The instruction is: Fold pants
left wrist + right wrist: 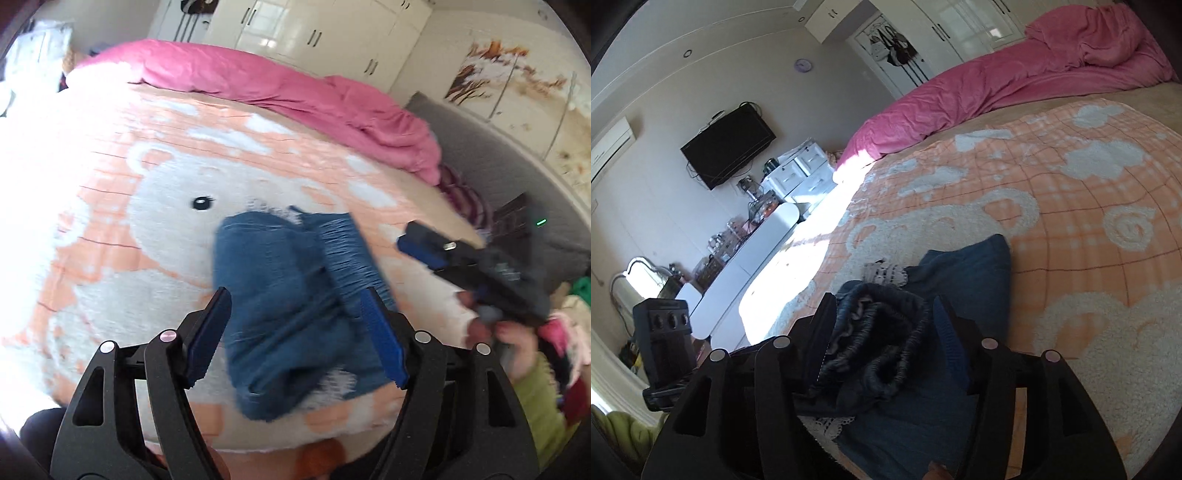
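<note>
Both grippers' jaws released; folded pants (295, 295) mid-blanket (110, 221), edges distant.

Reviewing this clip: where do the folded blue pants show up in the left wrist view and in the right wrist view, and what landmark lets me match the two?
Left wrist view: the pants lie centre to lower centre on the orange and white blanket, between the open fingers.
Right wrist view: the pants sit at lower centre, elastic waistband nearest the camera.
Shared landmark: the pink duvet along the bed's far side.
</note>
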### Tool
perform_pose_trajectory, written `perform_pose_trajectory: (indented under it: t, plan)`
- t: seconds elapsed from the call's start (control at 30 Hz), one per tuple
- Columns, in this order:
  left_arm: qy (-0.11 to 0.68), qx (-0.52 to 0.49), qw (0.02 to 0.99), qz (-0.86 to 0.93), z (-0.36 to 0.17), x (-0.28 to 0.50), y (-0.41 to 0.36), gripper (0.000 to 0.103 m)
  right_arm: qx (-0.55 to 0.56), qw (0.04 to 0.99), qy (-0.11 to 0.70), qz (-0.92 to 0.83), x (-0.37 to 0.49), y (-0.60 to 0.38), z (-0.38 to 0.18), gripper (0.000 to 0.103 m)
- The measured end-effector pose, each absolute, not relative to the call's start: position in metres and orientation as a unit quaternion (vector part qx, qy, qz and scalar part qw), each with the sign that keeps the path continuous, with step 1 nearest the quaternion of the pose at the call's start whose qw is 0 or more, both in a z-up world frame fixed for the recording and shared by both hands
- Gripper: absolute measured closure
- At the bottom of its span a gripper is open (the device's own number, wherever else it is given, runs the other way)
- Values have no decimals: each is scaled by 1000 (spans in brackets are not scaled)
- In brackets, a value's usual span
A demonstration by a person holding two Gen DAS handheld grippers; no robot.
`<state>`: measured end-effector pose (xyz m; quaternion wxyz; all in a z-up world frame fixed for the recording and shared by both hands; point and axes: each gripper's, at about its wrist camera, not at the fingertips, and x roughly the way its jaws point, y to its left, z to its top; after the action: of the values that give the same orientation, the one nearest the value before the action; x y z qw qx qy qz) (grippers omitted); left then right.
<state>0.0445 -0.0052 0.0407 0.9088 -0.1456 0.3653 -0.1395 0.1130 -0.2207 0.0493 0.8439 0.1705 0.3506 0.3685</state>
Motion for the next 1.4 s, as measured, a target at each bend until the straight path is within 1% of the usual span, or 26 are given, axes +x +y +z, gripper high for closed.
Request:
perform_pose_trajectory:
  t: [0.03,0.13,0.23,0.3,0.33,0.37,0.4,0.53,0.67,0.77,0.83,0.87,1.0,1.07,1.1,1.13,1.17,1.27,1.33,1.37,1.4]
  plan:
    - [374,-145,904,-146,36,46,-7,56,165,838,357,378,112,-211,50,49]
    - [377,-118,902,-172,37,46,-22,62,150,826,378,391,111,-191,50,49]
    - [370,-82,904,-199,37,47,-35,62,132,826,400,375,120,-179,47,49]
    - [388,-67,895,-212,26,46,-45,62,124,823,420,363,132,-174,38,49]
    - [397,-63,890,-216,21,46,-49,62,120,819,426,366,135,-174,32,51]
    - [402,-59,887,-217,18,45,-51,62,113,816,430,368,134,-172,27,70]
    - [406,-53,886,-216,15,44,-51,62,107,814,437,368,132,-170,20,85]
    - [412,-56,880,-230,14,42,-48,62,134,813,434,363,126,-192,17,85]
    - [420,-52,876,-231,7,40,-48,62,115,815,453,343,129,-192,-3,82]
    - [419,-46,876,-235,10,33,-48,62,145,807,454,349,131,-198,-8,77]
    - [421,-47,874,-238,11,32,-49,62,151,811,446,346,128,-204,-2,66]
    - [421,-52,873,-241,13,30,-50,62,152,816,439,343,126,-208,1,57]
    - [421,-79,868,-252,21,18,-37,57,150,832,413,338,116,-220,17,57]
    - [415,-86,871,-247,26,14,-28,56,149,838,399,341,106,-225,23,57]
    - [410,-88,875,-241,31,12,-22,55,150,839,393,343,101,-227,25,56]
    - [405,-88,880,-232,34,11,-16,51,149,842,388,344,96,-228,27,56]
    - [402,-87,884,-222,37,9,-13,49,144,845,383,344,91,-229,30,52]
    - [395,-90,895,-186,42,9,5,49,121,856,370,339,76,-226,36,51]
    - [398,-101,898,-161,42,12,19,45,96,865,356,341,61,-222,41,51]
    - [400,-104,899,-145,41,14,26,44,81,869,349,343,53,-219,43,50]
    - [401,-107,900,-134,42,17,30,44,53,873,341,344,43,-213,45,46]
